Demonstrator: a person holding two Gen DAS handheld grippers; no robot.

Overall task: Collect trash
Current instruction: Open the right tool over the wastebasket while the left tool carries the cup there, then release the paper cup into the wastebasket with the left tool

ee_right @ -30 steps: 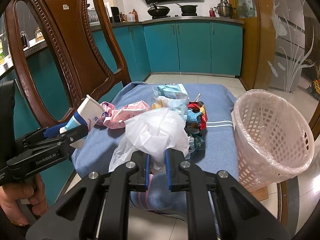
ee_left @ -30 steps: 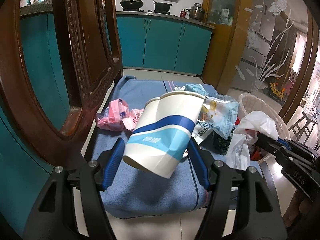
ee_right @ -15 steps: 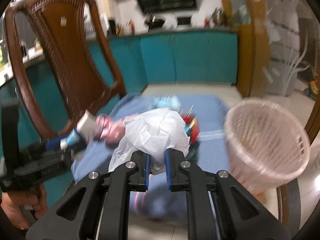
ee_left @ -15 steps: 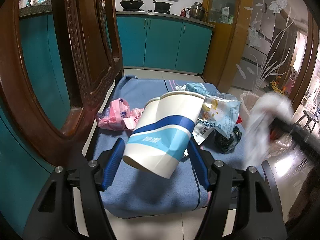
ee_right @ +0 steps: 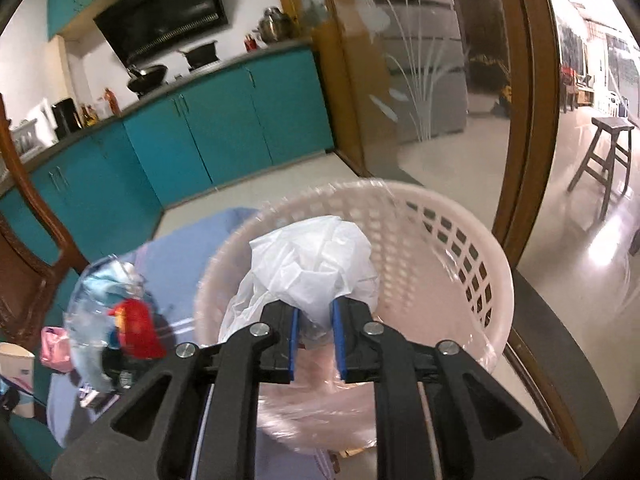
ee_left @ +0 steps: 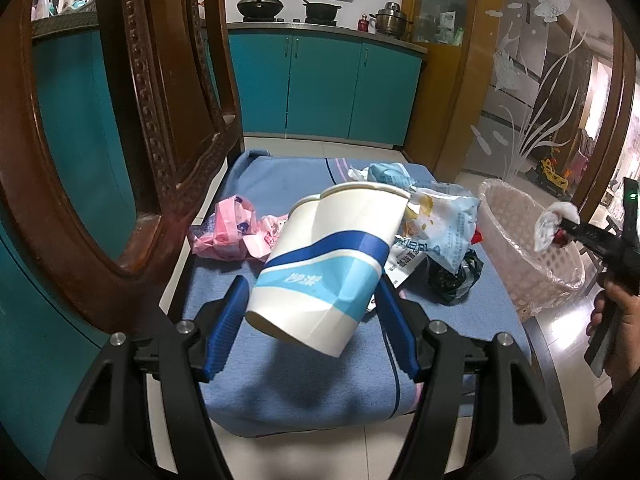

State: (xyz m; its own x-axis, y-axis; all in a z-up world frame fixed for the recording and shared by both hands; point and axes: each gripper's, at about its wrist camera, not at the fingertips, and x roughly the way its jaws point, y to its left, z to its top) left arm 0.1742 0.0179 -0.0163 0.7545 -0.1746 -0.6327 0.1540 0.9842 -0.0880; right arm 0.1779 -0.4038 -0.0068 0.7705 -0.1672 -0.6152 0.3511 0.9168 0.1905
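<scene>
The right gripper (ee_right: 314, 334) has just been opening over the basket (ee_right: 452, 248), the white plastic bag (ee_right: 316, 264) still lodged between its parting jaws. The left gripper (ee_left: 312, 320) grasps the paper cup (ee_left: 328, 264) across its body.

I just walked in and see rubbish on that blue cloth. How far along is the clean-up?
Early on. The lined basket looks empty so far. In hand: the right gripper, its jaws just opening, has a white plastic bag over the basket; the left gripper holds a paper cup. Left on the blue cloth: pink wrappers, a snack packet, a dark bag.
</scene>
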